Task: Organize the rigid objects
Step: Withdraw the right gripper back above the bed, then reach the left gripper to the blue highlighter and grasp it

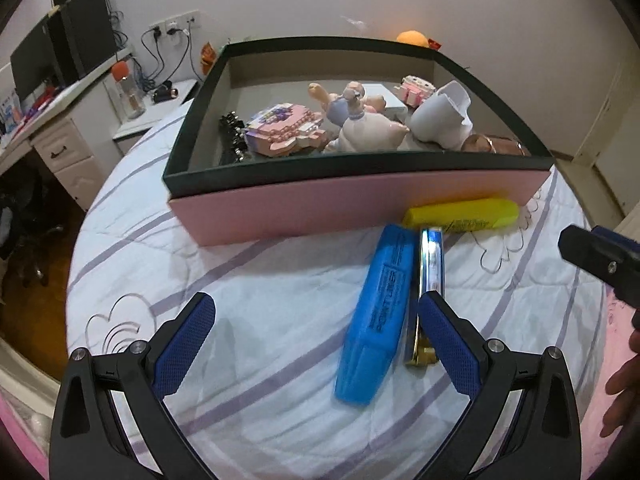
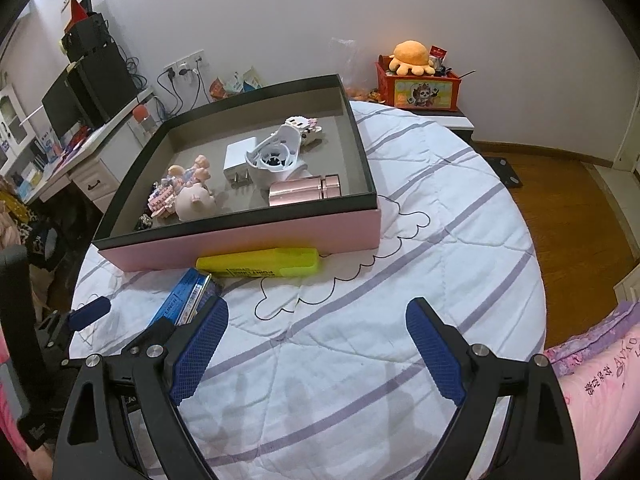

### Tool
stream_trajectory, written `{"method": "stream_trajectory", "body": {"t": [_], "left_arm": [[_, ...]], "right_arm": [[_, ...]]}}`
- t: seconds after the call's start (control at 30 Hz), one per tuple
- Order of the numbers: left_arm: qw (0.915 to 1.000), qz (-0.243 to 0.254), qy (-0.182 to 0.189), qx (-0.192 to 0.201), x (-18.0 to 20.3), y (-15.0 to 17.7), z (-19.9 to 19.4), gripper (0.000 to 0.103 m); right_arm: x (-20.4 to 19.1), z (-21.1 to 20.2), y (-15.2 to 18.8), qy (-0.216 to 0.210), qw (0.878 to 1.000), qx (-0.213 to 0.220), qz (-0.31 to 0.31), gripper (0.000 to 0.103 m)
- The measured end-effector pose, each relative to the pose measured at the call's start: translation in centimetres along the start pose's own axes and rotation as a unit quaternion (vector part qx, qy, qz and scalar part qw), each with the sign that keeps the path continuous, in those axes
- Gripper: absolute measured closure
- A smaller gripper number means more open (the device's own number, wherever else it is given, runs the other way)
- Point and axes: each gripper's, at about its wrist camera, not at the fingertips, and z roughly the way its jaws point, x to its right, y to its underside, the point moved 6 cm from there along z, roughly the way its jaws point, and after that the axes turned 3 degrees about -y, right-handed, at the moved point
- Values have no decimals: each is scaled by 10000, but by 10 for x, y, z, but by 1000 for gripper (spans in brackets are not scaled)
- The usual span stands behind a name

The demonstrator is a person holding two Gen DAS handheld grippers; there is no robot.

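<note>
Both the left gripper (image 1: 316, 344) and right gripper (image 2: 318, 354) hover spread and empty over the quilt (image 2: 400, 240), the blue highlighter (image 1: 378, 312) and yellow highlighter (image 2: 260, 266) lying just outside the pink box (image 2: 240, 244).

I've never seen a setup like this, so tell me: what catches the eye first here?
Probably the pink box with a dark rim on the striped white bedspread, holding a piglet figurine and other trinkets. In front of it lie a yellow highlighter against its wall and a blue highlighter nearer. Both pairs of blue-padded tongs, left and right, are open, holding nothing.
</note>
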Motion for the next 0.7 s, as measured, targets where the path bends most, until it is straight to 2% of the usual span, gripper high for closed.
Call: {"method": "stream_trajectory", "body": {"t": [0.13,0.23,0.33,0.43,0.57,0.7], "left_arm": [[10000,9,71,-25,-2,-5,4,1],[9999,110,-93,-45,-7,-6,6,4],[9998,164,63,-115,-5,-5,9,4],[9988,455,27,-180,9,-4,13,7],[9991,368,111,-185,11,-7,14,8],[9994,278,-26,-199,5,-9,19,27]], "right_arm": [[0,4,-1,18,10000,-39,-5,11],[1,5,-2,34,10000,-40,-2,11],[4,6,-4,58,10000,-39,45,11],[5,8,-4,47,10000,-48,60,11],[3,7,-3,36,10000,-50,31,11],[5,6,-3,50,10000,-35,59,11]]}}
